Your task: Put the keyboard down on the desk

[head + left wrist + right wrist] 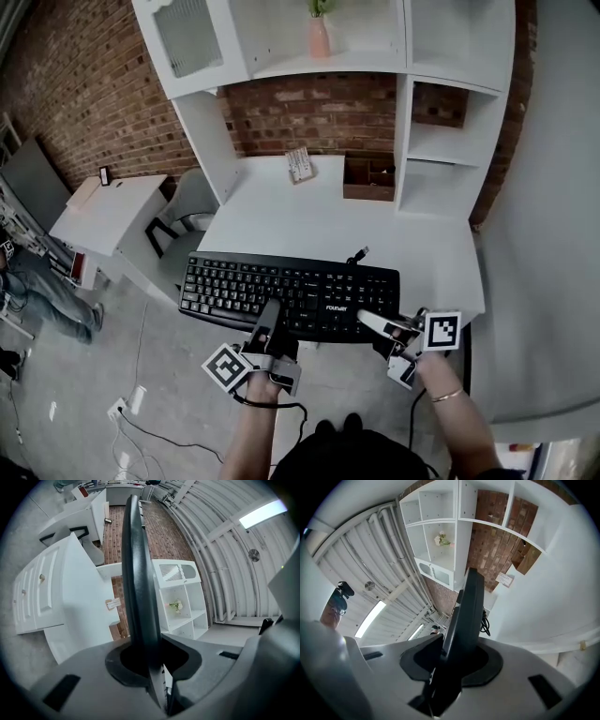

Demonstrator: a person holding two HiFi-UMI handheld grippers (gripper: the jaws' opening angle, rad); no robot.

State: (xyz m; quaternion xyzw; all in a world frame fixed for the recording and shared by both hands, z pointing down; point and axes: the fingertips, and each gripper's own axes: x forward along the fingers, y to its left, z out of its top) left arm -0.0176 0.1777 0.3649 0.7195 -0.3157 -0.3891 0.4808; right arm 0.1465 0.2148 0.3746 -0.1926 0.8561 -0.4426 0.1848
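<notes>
Head view has my left gripper and right gripper each pinching the near edge of the black keyboard, which sits over the front of the white desk. I judge that lowering and release are left to do. Its white logo is too small to read.

Head view looked steeply down on the keyboard; both gripper views looked along it, close, toward shared shelves.
</notes>
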